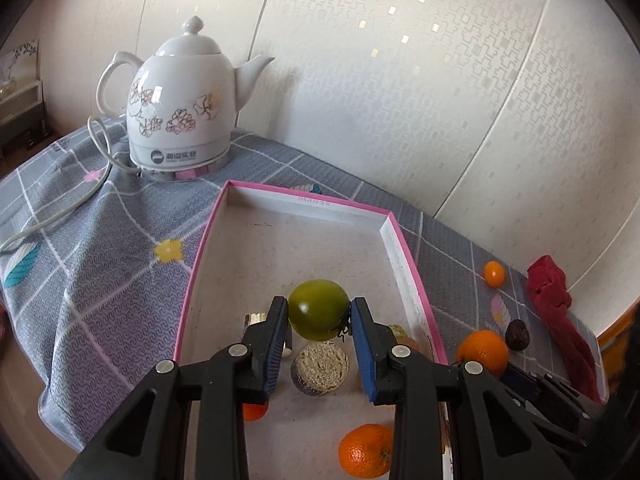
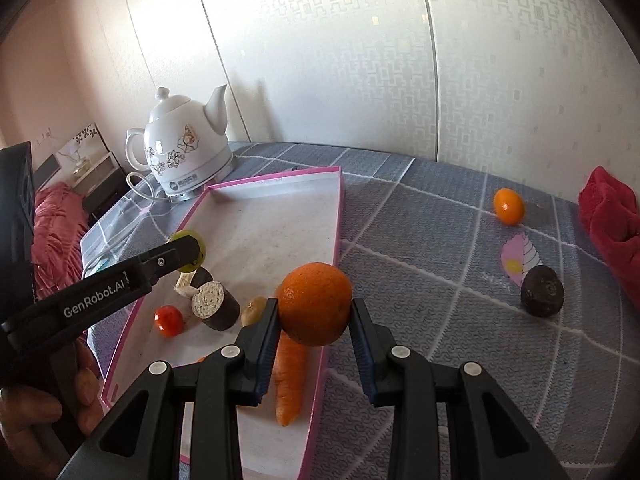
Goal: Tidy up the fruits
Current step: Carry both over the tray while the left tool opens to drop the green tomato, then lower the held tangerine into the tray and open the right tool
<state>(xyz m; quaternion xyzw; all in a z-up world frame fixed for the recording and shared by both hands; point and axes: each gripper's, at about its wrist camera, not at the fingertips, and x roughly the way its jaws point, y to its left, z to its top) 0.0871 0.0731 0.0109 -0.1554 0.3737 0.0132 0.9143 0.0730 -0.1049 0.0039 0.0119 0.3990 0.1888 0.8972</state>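
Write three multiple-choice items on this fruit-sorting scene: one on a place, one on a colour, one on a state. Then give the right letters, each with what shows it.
1. Where does the carrot lie?
A. on the cloth by the red towel
B. inside the pink-rimmed tray
C. under the kettle

2. What colour is the fruit in the left tongs?
A. green
B. orange
C. purple

3. How do the right tongs stand?
A. wide open and empty
B. shut with nothing between them
C. closed on the big orange

Answers:
1 B: the carrot rests on the tray's pale floor near its right rim.
2 A: the green fruit sits between the blue pads in the left wrist view.
3 C: both pads press the orange's sides, above the tray's edge.
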